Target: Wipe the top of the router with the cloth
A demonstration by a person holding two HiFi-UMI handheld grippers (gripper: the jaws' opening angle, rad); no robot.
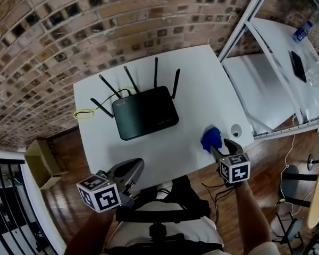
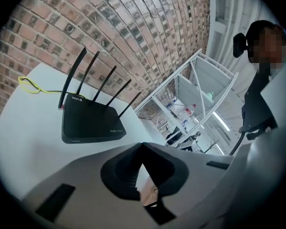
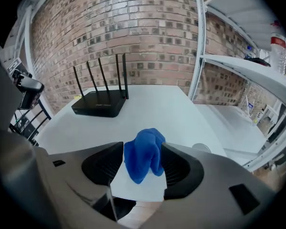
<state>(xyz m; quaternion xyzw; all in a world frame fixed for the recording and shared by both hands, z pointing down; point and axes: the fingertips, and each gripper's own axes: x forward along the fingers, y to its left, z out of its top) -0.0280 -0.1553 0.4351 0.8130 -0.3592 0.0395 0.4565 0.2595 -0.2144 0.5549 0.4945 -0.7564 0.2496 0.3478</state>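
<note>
The black router (image 1: 145,112) with several upright antennas lies flat at the back of the white table (image 1: 202,78); it also shows in the left gripper view (image 2: 88,120) and the right gripper view (image 3: 97,104). A crumpled blue cloth (image 1: 211,139) rests on the table near its front right edge. My right gripper (image 1: 221,146) stands over it, jaws open wide, with the cloth (image 3: 144,154) loose between them. My left gripper (image 1: 134,166) hovers at the front edge, left of the router, jaws shut and empty (image 2: 143,146).
A yellow cable (image 1: 84,114) loops off the router's left side. A round cable hole (image 1: 236,128) sits near the table's right corner. A white metal shelf unit (image 1: 266,62) stands to the right, a cardboard box (image 1: 40,161) on the floor at left, brick wall behind.
</note>
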